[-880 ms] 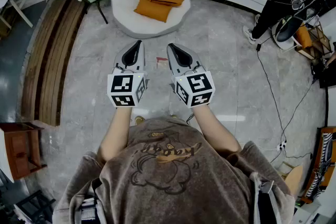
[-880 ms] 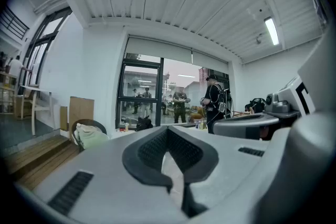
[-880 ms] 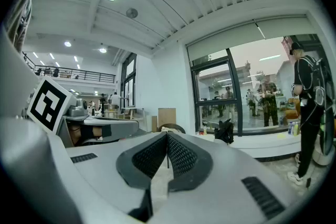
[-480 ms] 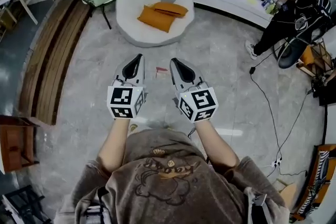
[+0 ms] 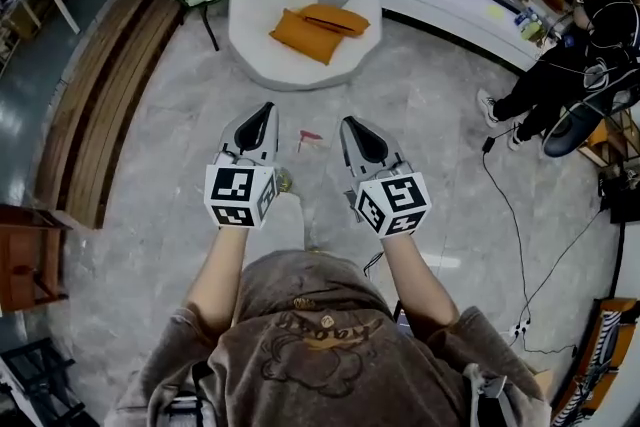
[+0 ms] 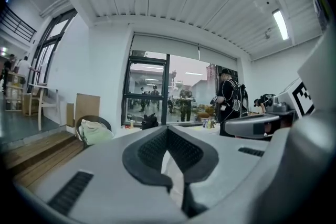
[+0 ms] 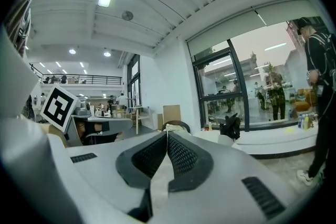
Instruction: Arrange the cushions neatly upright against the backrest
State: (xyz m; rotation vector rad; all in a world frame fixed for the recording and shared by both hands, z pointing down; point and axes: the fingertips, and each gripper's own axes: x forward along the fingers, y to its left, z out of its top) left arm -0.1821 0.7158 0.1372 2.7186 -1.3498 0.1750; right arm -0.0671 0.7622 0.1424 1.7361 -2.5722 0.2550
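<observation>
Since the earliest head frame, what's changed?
The camera has closed in on the white seat: it and the orange cushions show slightly larger and lower in the head view. The right gripper drifted right, away from the left gripper. Nothing was grasped or released. Both grippers stay shut and empty, and the cushions still lie flat.

Head view looks steeply down; both gripper views face the sofa (image 5: 258,20)

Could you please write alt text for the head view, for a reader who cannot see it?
Seen from steeply above, the left tongs and right tongs are held side by side, shut and empty, above a grey floor. Ahead of them, two orange cushions lie flat on a round white seat.
</observation>
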